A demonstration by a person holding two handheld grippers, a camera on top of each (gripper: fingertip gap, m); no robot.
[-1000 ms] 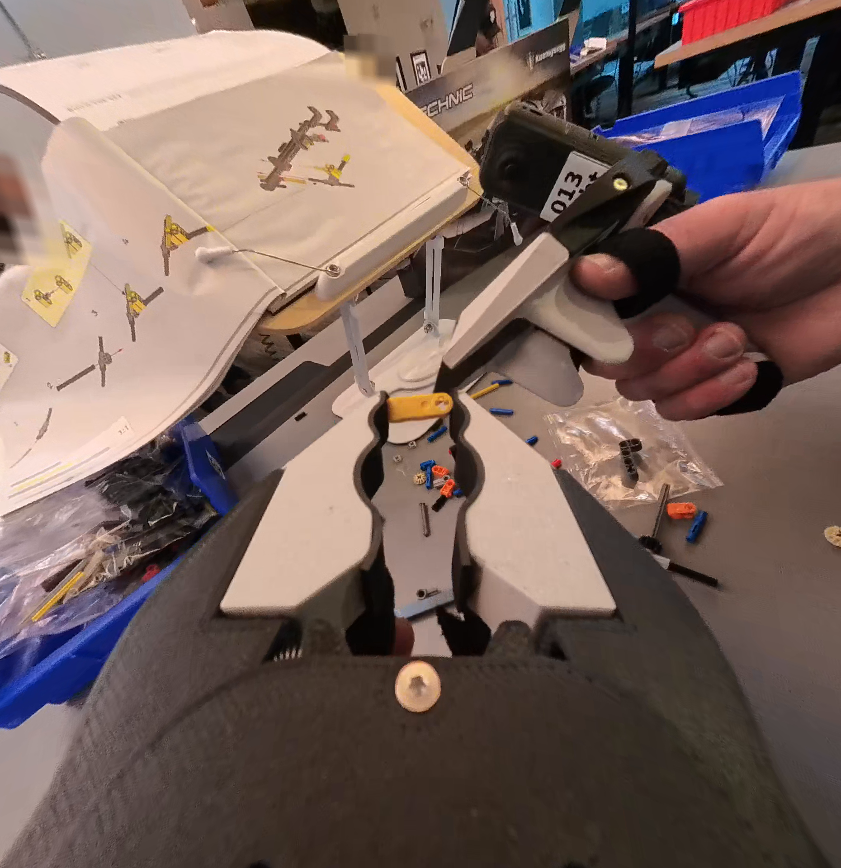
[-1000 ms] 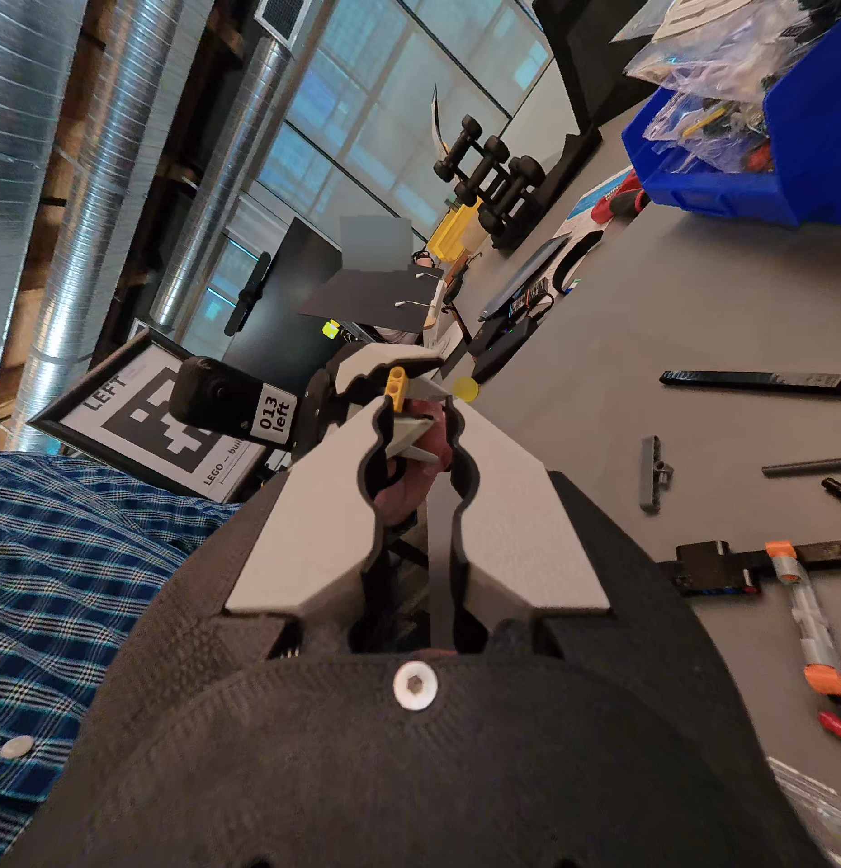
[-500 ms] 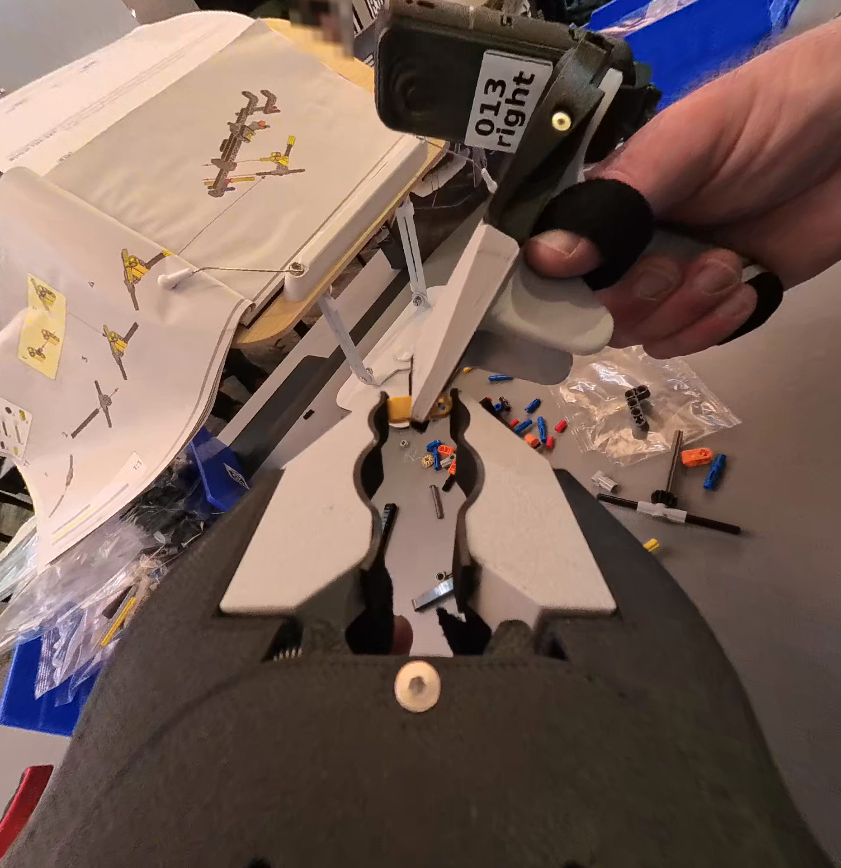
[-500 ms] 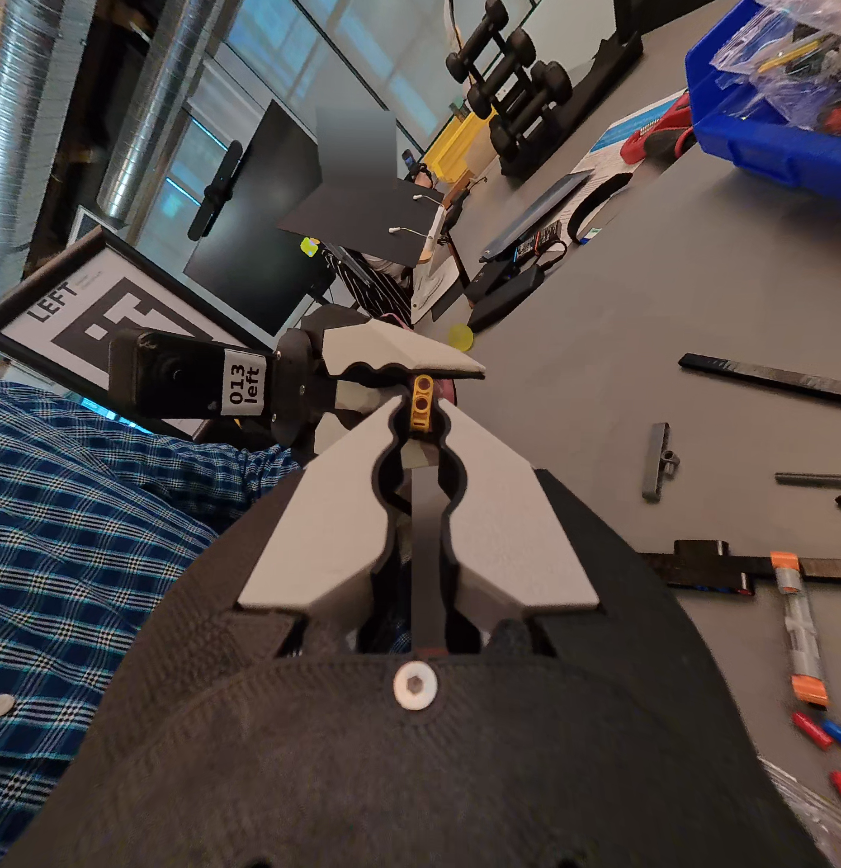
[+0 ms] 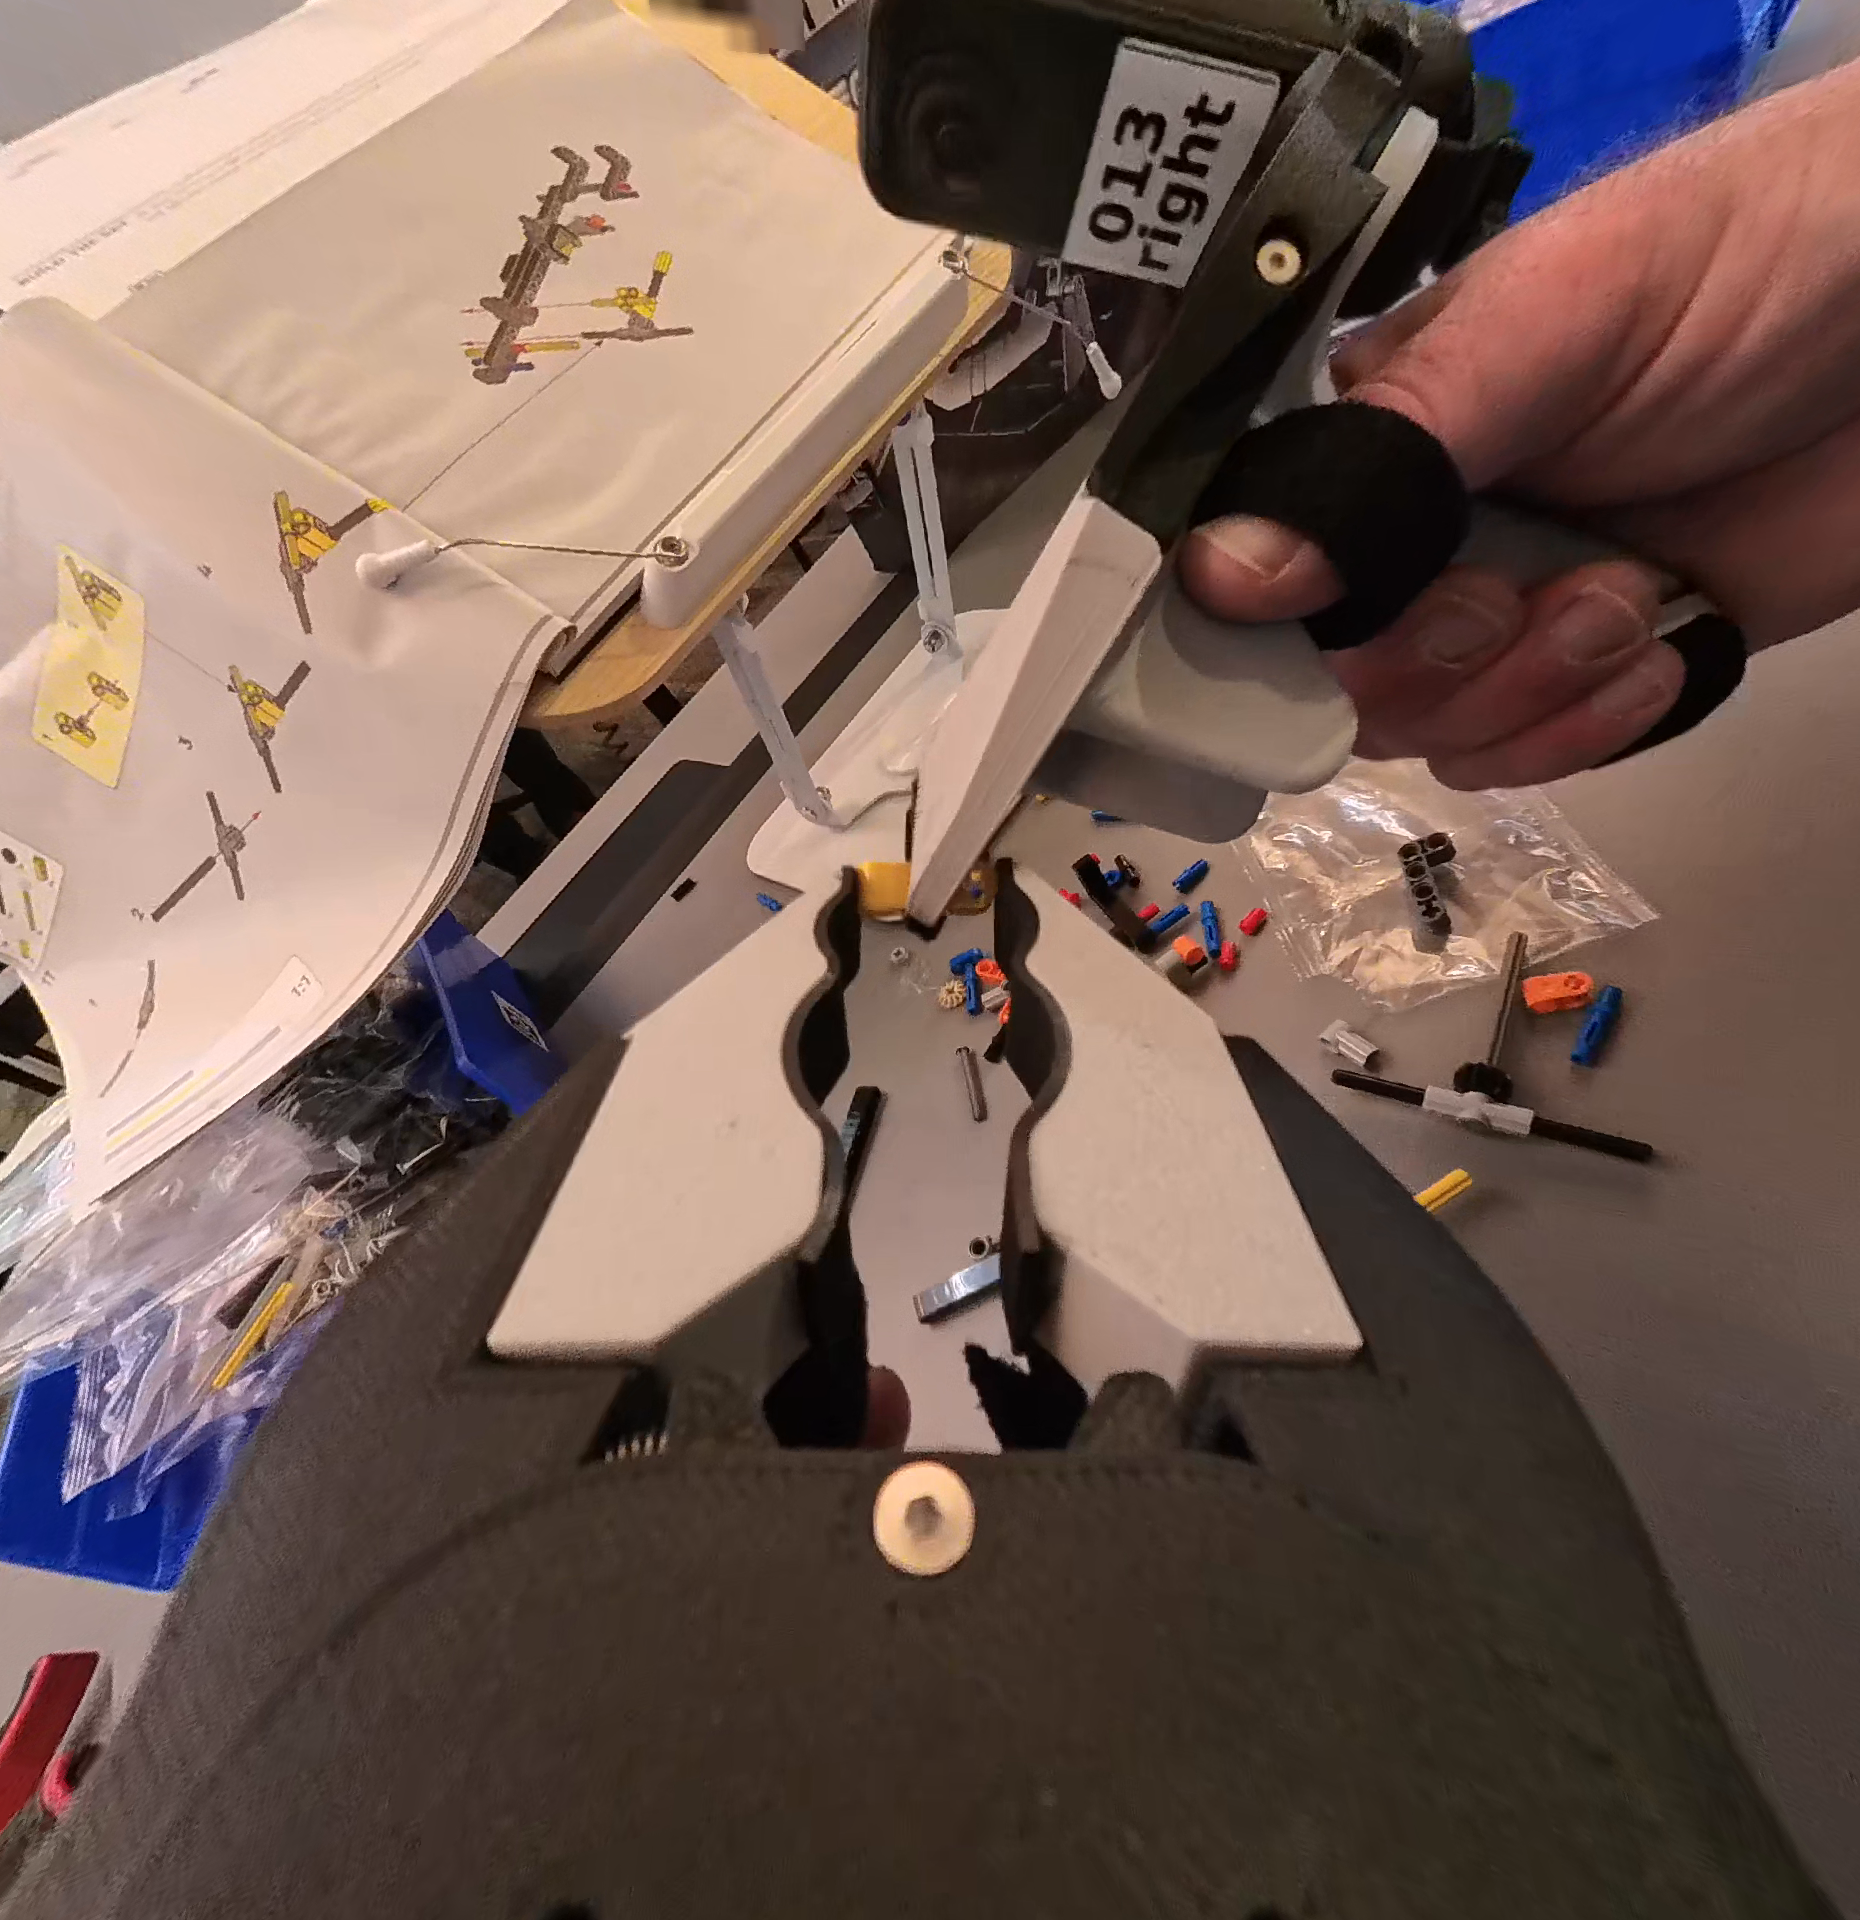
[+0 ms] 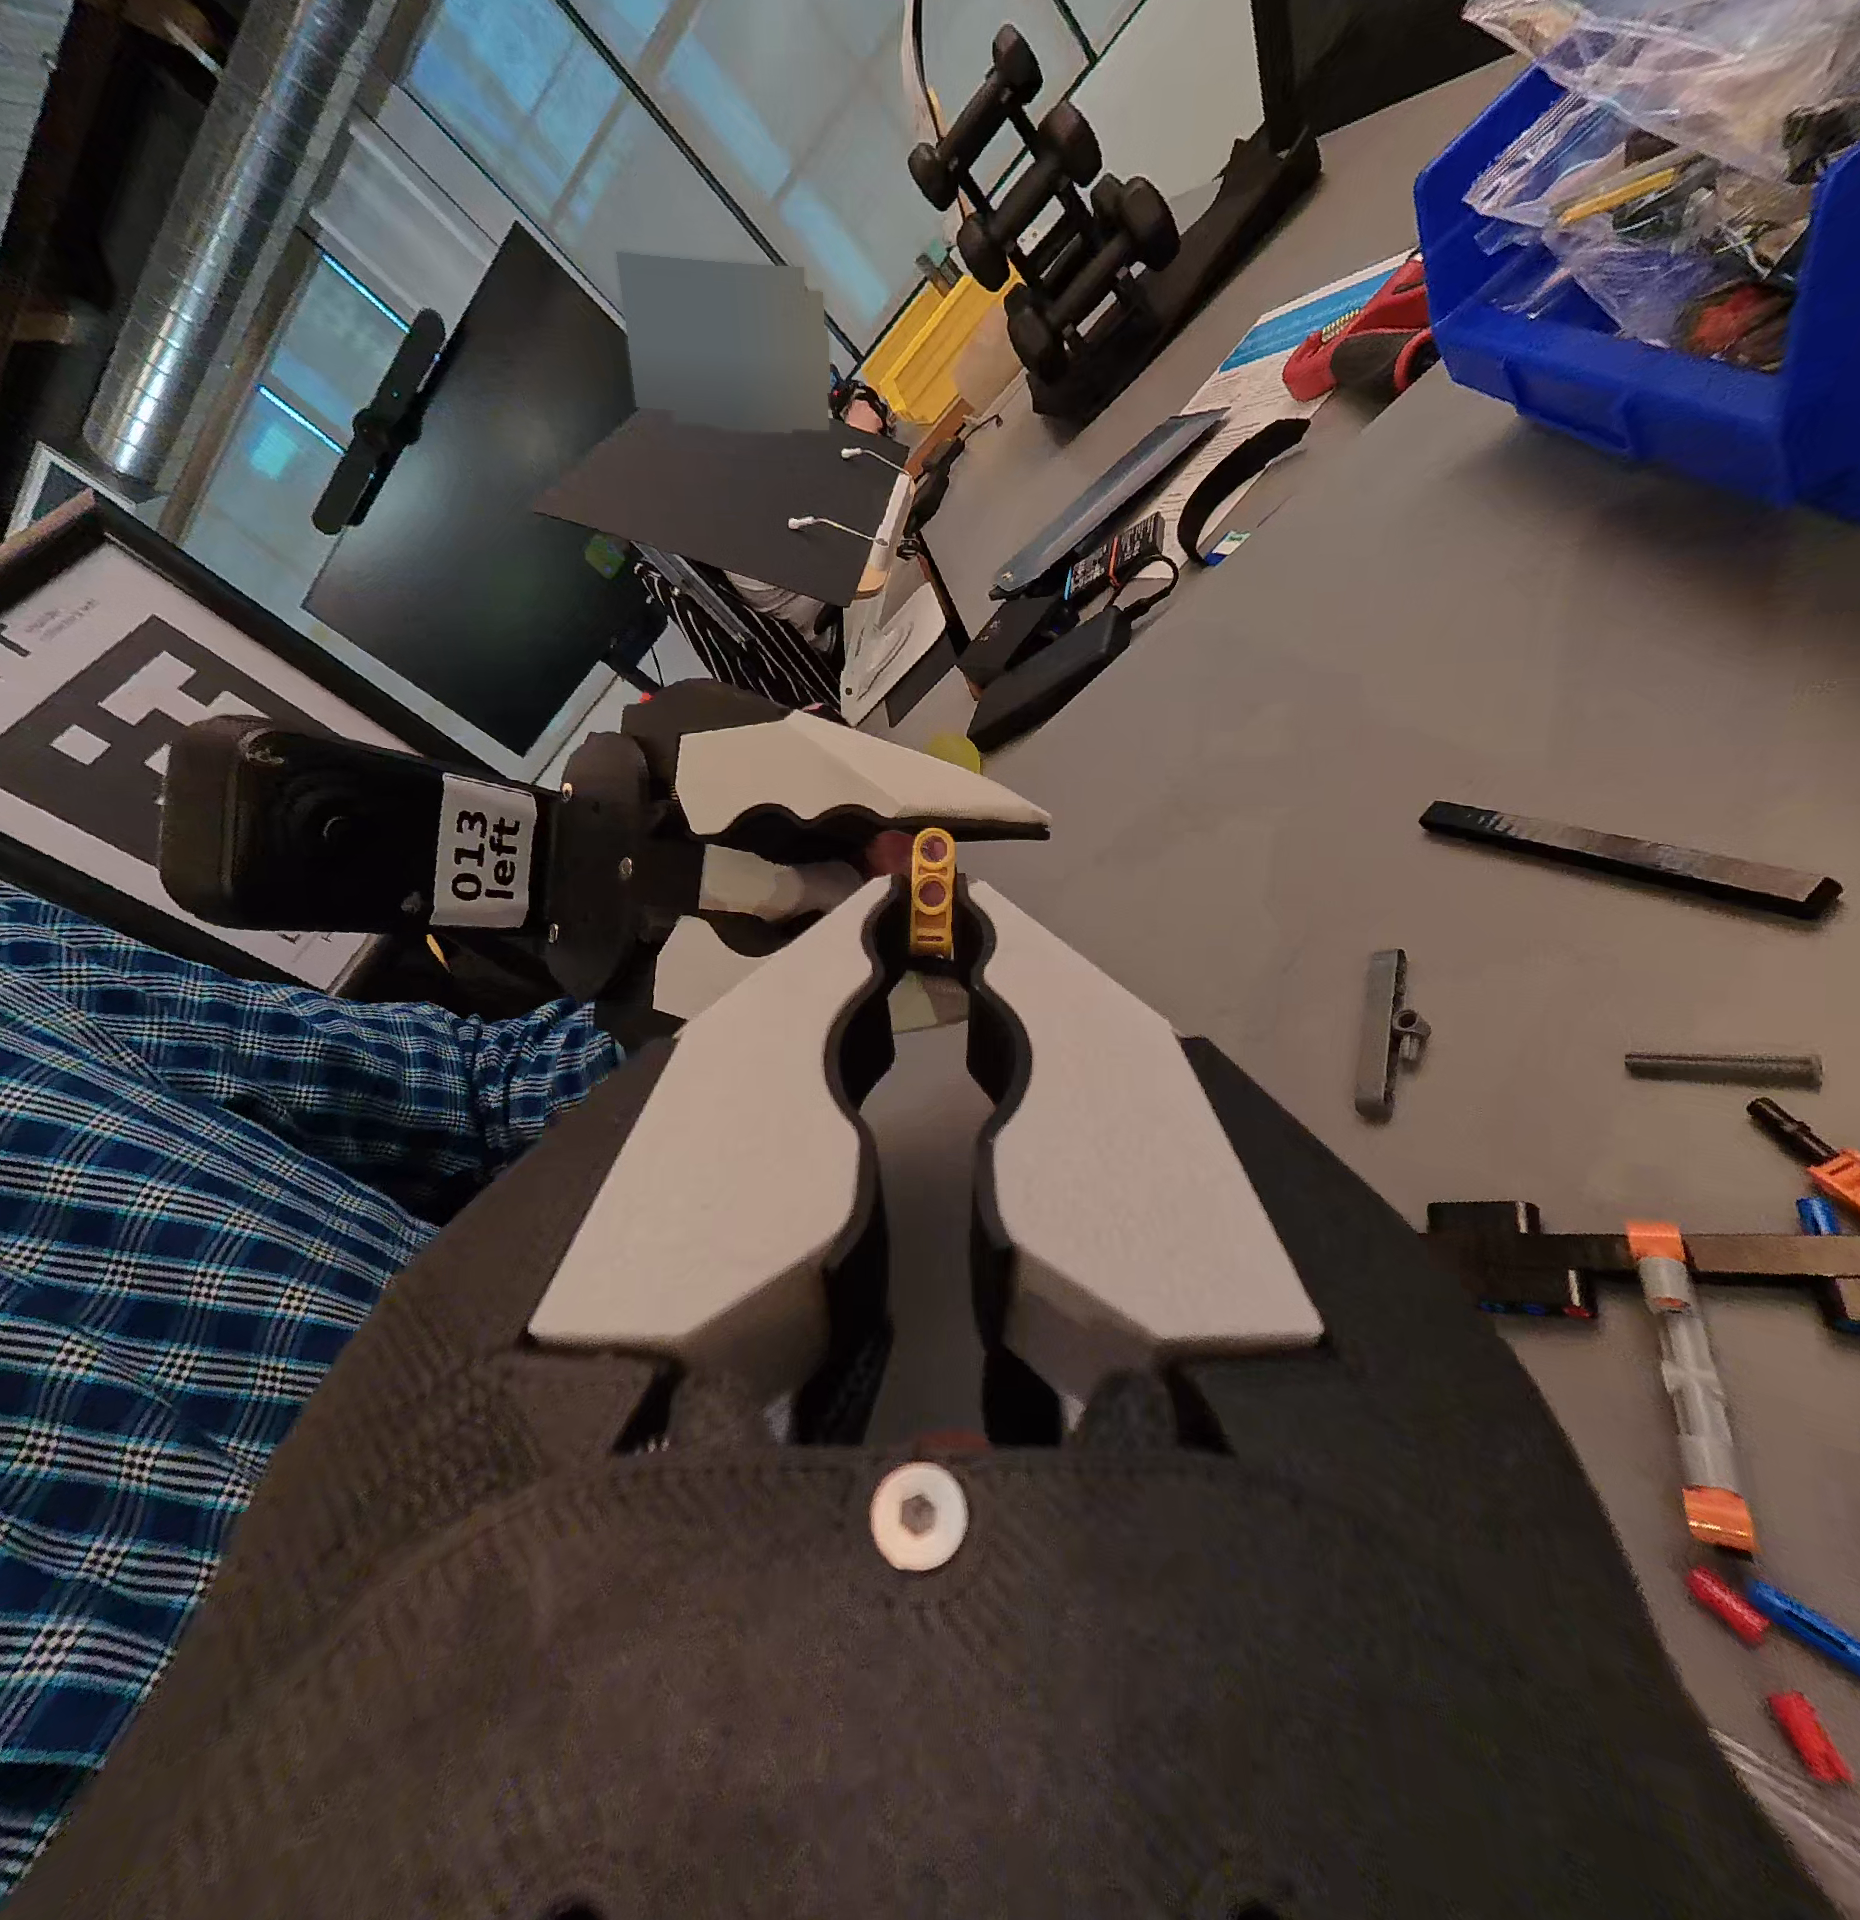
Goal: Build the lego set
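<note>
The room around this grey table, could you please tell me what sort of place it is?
Probably a shared workshop or lab office: a black rack of dumbbells, a dark monitor and exposed silver ducting surround the grey table, where a blue plastic parts bin stands.

My two wrist cameras face each other closely over the grey table (image 5: 1684, 1351), sharing the yellow lego piece (image 6: 932, 891) between them.
</note>
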